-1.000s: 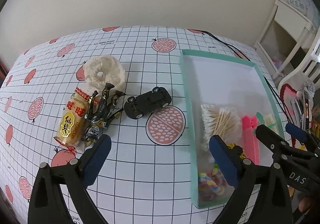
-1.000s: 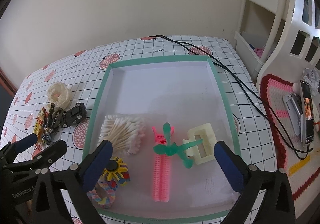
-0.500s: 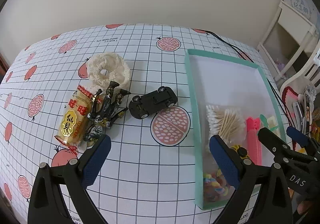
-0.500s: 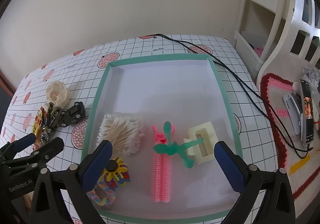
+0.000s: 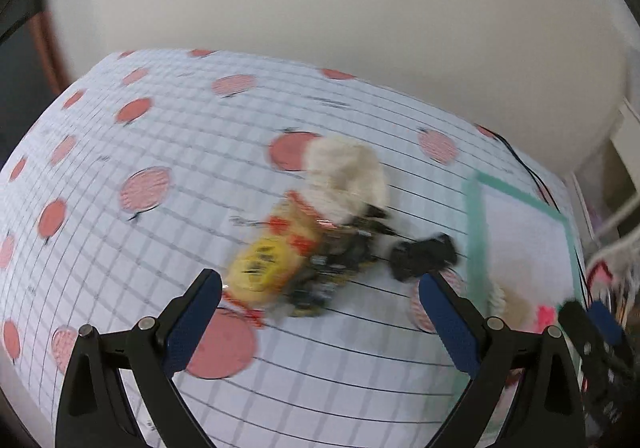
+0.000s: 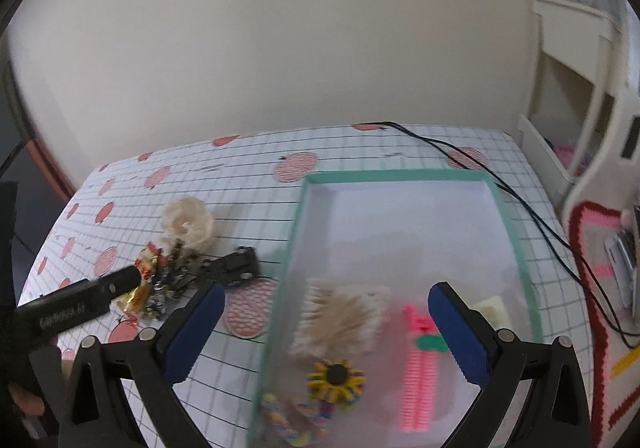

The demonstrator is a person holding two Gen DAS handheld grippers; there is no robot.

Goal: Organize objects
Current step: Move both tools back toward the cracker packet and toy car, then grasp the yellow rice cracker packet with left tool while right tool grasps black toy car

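left gripper (image 5: 320, 304) swung over snack packet (image 5: 268, 262), fingers wide apart, empty, right gripper (image 6: 326, 322) likewise released

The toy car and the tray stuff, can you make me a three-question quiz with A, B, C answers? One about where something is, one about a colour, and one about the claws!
1. Where is the toy car?
A. On the tablecloth beside the tray
B. Inside the tray
C. Held in a claw

2. What colour is the tray's rim?
A. Red
B. Green
C. Black

3. How are the two claws?
A. Both shut on candy
B. One open, one shut
C. Both open and empty

Answers:
1. A: the black toy car lies on the tablecloth just outside the tray, near the snack packet.
2. B: the tray's raised edge is mint green, around the cotton swabs and pink hair roller.
3. C: the left claw and right claw both have blue pads spread wide with nothing between them.
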